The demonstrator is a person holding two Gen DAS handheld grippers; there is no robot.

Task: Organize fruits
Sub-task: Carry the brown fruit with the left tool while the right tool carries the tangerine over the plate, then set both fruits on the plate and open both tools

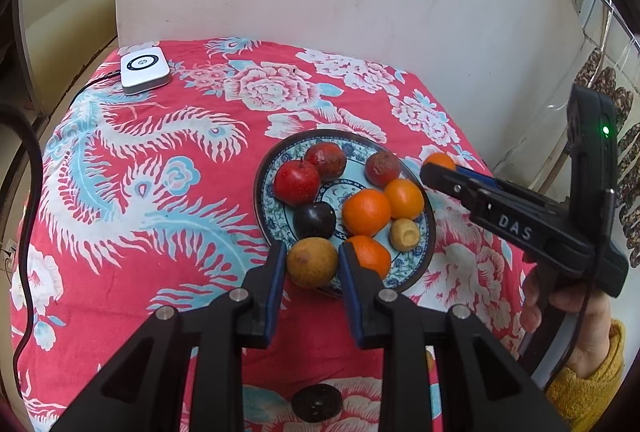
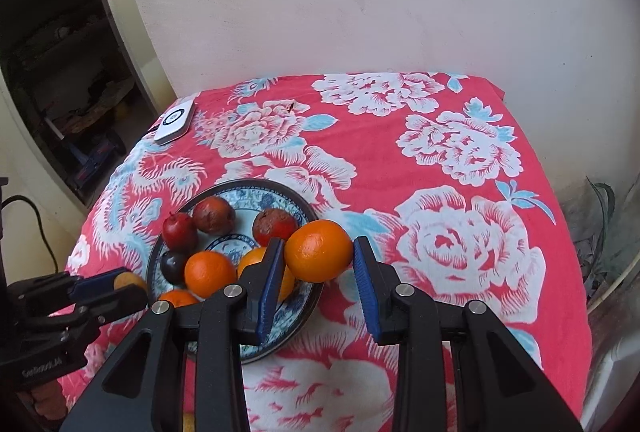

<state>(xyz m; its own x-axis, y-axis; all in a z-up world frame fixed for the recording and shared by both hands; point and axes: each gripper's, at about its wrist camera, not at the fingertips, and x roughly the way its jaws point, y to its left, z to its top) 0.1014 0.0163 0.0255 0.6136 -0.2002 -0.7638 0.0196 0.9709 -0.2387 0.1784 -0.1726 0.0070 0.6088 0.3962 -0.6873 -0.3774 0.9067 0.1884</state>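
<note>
A blue patterned plate [image 1: 426, 228] [image 2: 276, 336] on the red floral cloth holds several fruits: a red apple [image 1: 297, 181], two dark red fruits, oranges [image 1: 366, 212], a dark plum [image 1: 314, 220] and a small tan fruit [image 1: 405, 234]. My left gripper [image 1: 312, 260] is shut on a tan-brown round fruit [image 1: 312, 262] at the plate's near rim. My right gripper [image 2: 319, 256] is shut on an orange [image 2: 319, 250] held just off the plate's right rim; this orange also shows in the left wrist view [image 1: 439, 161].
A white square device [image 1: 144, 69] [image 2: 174, 121] with a cable lies at the table's far left corner. A dark round fruit [image 1: 316, 402] lies on the cloth near the front edge. A pale wall stands behind the table.
</note>
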